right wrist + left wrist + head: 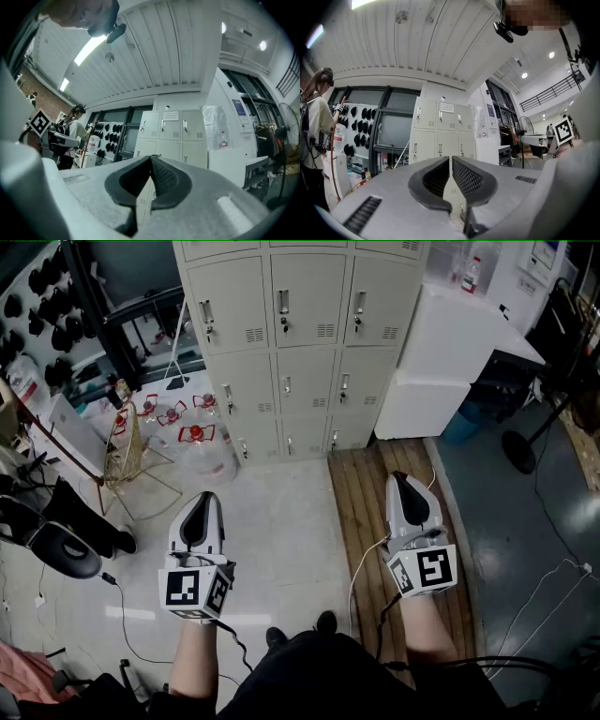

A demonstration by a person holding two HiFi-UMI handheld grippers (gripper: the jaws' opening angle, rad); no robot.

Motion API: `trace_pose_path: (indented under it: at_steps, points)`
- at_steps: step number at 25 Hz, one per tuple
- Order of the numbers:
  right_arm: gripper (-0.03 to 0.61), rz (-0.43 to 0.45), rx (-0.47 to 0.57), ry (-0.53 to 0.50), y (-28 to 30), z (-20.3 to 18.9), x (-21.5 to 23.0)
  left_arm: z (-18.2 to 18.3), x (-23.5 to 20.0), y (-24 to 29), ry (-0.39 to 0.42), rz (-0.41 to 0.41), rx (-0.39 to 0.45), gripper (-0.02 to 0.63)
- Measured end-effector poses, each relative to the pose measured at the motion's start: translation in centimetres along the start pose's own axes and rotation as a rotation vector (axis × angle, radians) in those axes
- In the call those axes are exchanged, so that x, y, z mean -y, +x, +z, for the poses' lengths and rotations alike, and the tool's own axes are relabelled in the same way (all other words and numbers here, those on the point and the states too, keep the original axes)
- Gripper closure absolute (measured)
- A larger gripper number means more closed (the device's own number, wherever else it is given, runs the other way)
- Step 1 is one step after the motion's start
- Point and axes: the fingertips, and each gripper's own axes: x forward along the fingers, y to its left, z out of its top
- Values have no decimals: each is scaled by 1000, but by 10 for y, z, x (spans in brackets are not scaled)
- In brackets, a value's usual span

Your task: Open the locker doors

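Lockers: the pale grey lockers point(305, 352) stand ahead, at the top centre of the head view; every door that shows is shut.
Left gripper: the left gripper point(201, 501) has its jaws pressed together with nothing between them. It is held low over the pale floor point(281, 521), well apart from the lockers.
Right gripper: the right gripper point(405, 480) is likewise clenched and empty, over the wooden boards point(361, 493), pointing toward the lockers.
Beside the lockers: a white cabinet point(450, 352) on the right, clear jugs with red caps point(187, 432) on the left.
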Motion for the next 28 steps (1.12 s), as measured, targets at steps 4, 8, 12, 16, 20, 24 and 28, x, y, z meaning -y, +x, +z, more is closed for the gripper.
trace_pose_path:
  at_steps: [4, 8, 12, 16, 20, 24, 28]
  points:
    - [578, -1, -1, -3, 2, -2, 1, -1, 6, 5, 5, -11, -14, 595]
    - [578, 3, -2, 14, 4, -9, 9, -6, 13, 15, 10, -13, -21, 595]
    - [580, 5, 31, 57, -2, -15, 30, -11, 33, 27, 14, -21, -31, 595]
    - [578, 9, 47, 0, -4, -15, 59, -2, 47, 35, 71, 11, 12, 594]
    - [456, 45, 19, -23, 2, -22, 79, -2, 63, 48, 47, 4, 9, 448]
    - [368, 61, 30, 11, 9, -26, 90, -13, 74, 59, 18, -16, -31, 413]
    - [374, 54, 47, 35, 29, -28, 97, -18, 63, 77, 41, 8, -34, 413]
